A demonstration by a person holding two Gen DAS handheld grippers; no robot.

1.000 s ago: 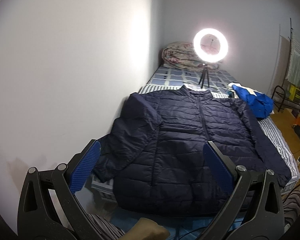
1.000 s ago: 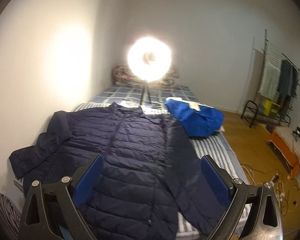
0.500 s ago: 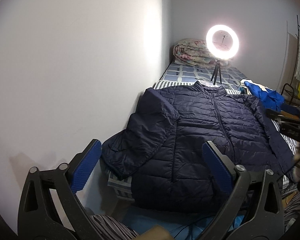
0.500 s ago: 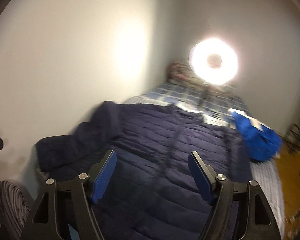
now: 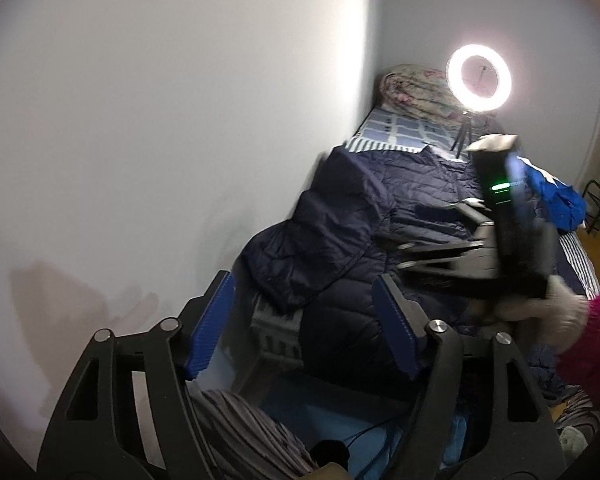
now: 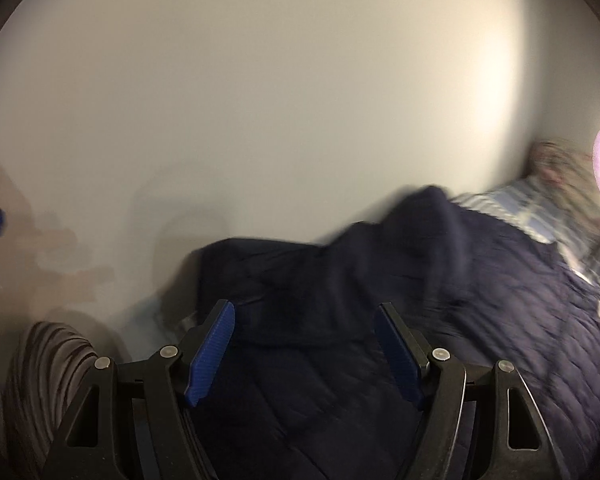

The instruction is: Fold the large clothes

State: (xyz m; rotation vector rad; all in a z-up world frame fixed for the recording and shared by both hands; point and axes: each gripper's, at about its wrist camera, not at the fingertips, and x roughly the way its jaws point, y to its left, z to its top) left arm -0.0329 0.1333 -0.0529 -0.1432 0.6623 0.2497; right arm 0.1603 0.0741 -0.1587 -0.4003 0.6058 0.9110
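Observation:
A navy quilted puffer jacket lies spread front-up on a narrow bed, its left sleeve lying along the wall side. My left gripper is open and empty, held off the bed's near corner. My right gripper is open and empty, low over the jacket's left sleeve and lower body. The right gripper also shows in the left wrist view, held by a gloved hand over the jacket's middle, pointing toward the wall.
A white wall runs along the bed's left side. A lit ring light on a tripod and a rolled quilt sit at the bed's far end. A blue garment lies at the right. A striped cushion sits near left.
Both grippers have swung left toward the wall. My right gripper has moved in over the jacket's left sleeve and narrowed somewhat. The jacket has not moved.

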